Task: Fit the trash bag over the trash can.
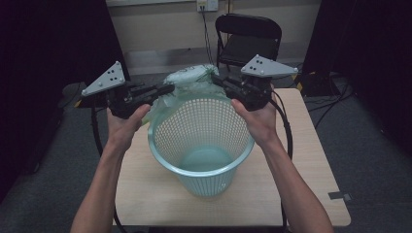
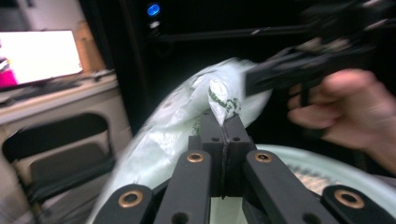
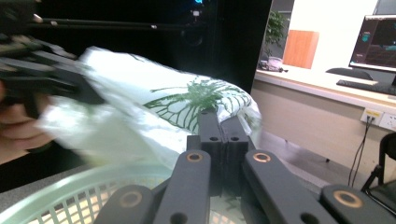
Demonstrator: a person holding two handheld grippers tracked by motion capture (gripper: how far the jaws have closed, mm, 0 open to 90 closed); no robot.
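Above the table: a thin white plastic bag with a green leaf print (image 1: 192, 80) is held up over the far rim of the round light-blue plastic basket full of holes (image 1: 201, 145).
Left gripper (image 1: 163, 90): its jaws are pressed together on a pinch of the bag's edge, as is seen in the left gripper view (image 2: 223, 122).
Right gripper (image 1: 218, 81): its jaws look closed on the bag's other side, as is seen in the right gripper view (image 3: 219, 123).
Done, as a guess: the bag has been picked up at two sides and brought to the basket.
Left to do, as a guess: the bag is not yet spread open or pulled down over the rim; the inside of the basket is bare.
Count: one bag, one basket, two grippers, one pale wooden table (image 1: 311, 160), one black folding chair (image 1: 248, 41) behind it.
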